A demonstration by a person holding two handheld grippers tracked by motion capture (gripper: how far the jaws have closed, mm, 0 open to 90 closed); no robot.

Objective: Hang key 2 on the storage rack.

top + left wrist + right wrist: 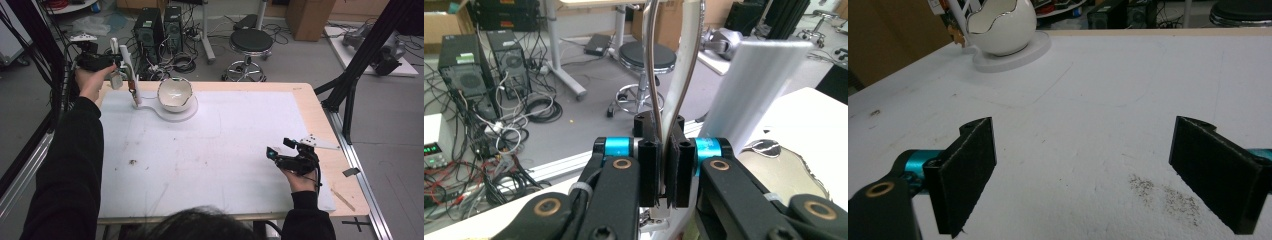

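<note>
A white egg-shaped bowl (175,93) (1000,27) with a jagged rim sits on a round white base (186,114) at the table's far left. A white upright (129,65) (759,90) rises beside it. My left gripper (117,62) (669,170) is held by that upright, shut on a slim white-and-metal curved handle (686,75) that stands up from between the pads. What the handle belongs to I cannot tell. My right gripper (279,148) (1088,175) hovers low over the table's right side, open, with only bare white surface between its jaws.
The white mat (215,150) covers most of the wooden table. A small brown crumb (133,162) lies at its left, dark specks (1168,197) near the right gripper. Computer towers (159,27), cables and a stool (251,42) stand beyond the far edge. A black frame post (350,75) borders the right.
</note>
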